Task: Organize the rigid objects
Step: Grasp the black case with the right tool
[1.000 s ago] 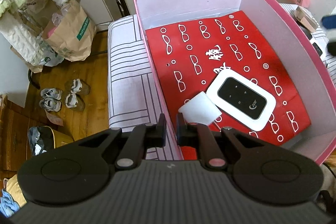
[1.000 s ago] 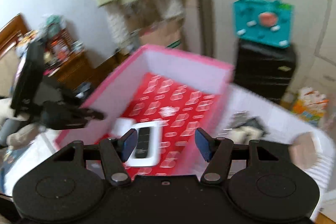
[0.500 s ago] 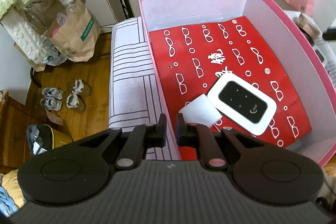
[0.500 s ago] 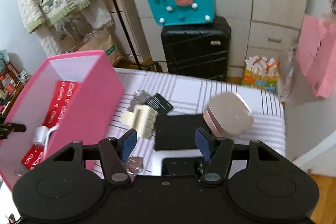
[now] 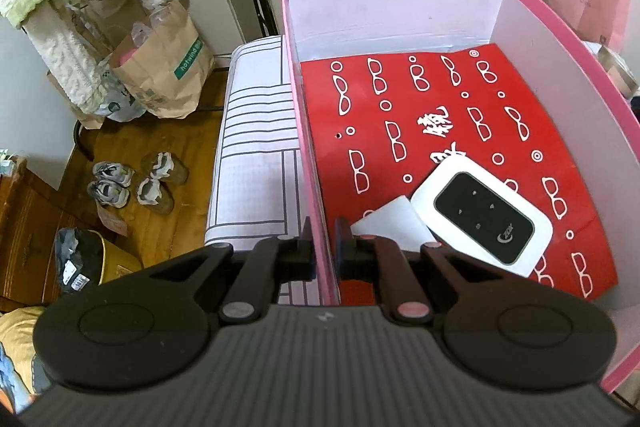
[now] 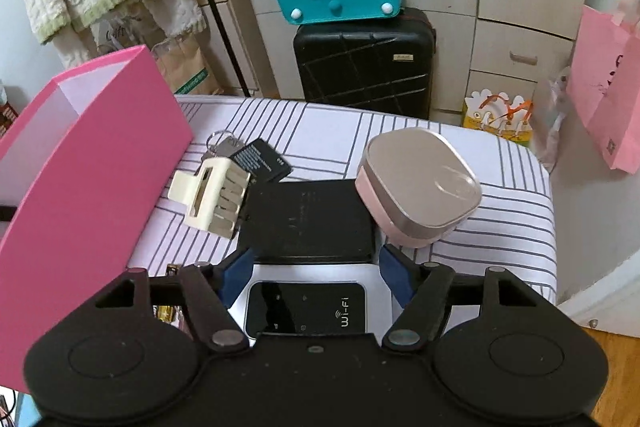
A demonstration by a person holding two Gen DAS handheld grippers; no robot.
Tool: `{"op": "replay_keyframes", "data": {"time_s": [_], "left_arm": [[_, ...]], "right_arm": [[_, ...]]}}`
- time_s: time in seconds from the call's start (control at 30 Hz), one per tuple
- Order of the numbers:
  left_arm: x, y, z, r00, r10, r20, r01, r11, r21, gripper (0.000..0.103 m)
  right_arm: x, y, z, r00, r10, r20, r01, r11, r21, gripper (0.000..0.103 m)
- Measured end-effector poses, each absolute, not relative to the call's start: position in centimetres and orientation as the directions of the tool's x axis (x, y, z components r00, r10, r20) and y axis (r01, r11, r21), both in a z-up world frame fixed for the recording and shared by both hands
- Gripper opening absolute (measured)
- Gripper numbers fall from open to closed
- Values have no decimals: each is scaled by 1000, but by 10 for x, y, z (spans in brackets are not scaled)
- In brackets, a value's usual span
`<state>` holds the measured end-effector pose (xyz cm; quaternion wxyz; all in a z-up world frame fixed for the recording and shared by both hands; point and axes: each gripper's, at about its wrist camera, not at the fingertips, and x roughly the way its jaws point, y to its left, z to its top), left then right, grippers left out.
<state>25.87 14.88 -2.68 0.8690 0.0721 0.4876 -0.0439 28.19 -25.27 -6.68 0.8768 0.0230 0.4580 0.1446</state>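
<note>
The left gripper (image 5: pixel 322 247) is clamped shut on the near left wall of the pink box (image 5: pixel 568 27), one finger outside and one inside, as it was a second ago. The box sits on a striped bed (image 6: pixel 500 195). Inside, on a red sheet printed with glasses, lie a white router (image 5: pixel 482 217) and a small white block (image 5: pixel 390 227) touching it, both near the gripper, with the far half of the floor bare.

The right gripper (image 6: pixel 316 267) has swung away from the box and come down over the things right of it. Its jaws have just been opening and now stand wide, one on either side of a second white router (image 6: pixel 308 307) marked Wi-Fi, with nothing held. This looks like the start of the next pick-up.

Room is tight: a black slab (image 6: pixel 308 223) lies just beyond the router, a pink case (image 6: pixel 416 183) is close on the right, and a cream clip (image 6: pixel 212 195), a battery (image 6: pixel 260 159) and keys (image 6: pixel 218 141) sit left, beside the box wall.
</note>
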Motion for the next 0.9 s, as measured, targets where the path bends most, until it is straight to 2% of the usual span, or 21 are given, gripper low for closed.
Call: {"op": "replay_keyframes", "data": {"time_s": [0.1,0.13,0.17,0.4,0.57,0.67,0.9], "left_arm": [[258,148,-27,524,-3,-852,146,985,87,7],[258,147,-28,524,2,-851,148,985,93,7],[259,146,-28,525,5,-851,149,984,98,7],[258,147,-29,522,2,-853,147,985,92,7],[258,146,-29,525,3,-851,146,985,94,6],[258,147,-29,525,4,-851,147,984,95,6],[258,148,-30,526,4,-850,147,985,96,5]], "right_arm": [[284,-248,-73,548,253,-797,-243,960,138,78],[284,-246,-74,550,247,-798,-248,960,126,86],[285,-244,-76,551,249,-796,-257,959,121,88],[291,-235,-86,552,267,-790,-282,951,125,94],[298,-225,-93,579,234,-781,-286,955,74,95],[301,-219,-98,635,213,-742,-264,963,50,97],[295,-216,-96,650,186,-737,-224,973,48,93]]}}
